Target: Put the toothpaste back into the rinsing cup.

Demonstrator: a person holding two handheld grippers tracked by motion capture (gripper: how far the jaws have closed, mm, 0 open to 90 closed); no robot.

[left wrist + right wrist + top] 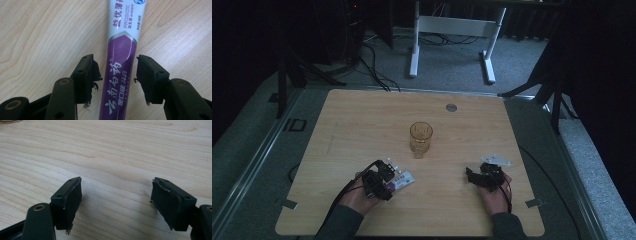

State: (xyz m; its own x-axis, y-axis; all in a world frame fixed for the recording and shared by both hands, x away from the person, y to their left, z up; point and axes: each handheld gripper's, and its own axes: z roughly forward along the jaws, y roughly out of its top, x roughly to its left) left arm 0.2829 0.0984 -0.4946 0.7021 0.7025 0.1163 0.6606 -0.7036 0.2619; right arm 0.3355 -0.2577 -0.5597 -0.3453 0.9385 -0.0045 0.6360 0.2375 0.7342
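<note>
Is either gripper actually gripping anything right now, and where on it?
Nothing is held. The left gripper straddles the toothpaste tube at its purple part, jaws apart from it. The right gripper is open over the bare table.

Dim, murky high view, brighter sharp gripper views, soft shadows beneath jaws

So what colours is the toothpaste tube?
The toothpaste tube is purple and white, clearest in the left gripper view.

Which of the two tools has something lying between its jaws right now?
The left tool: its open jaws straddle the purple-and-white toothpaste tube without pressing it. The right tool is also open, with bare table between its jaws.
</note>
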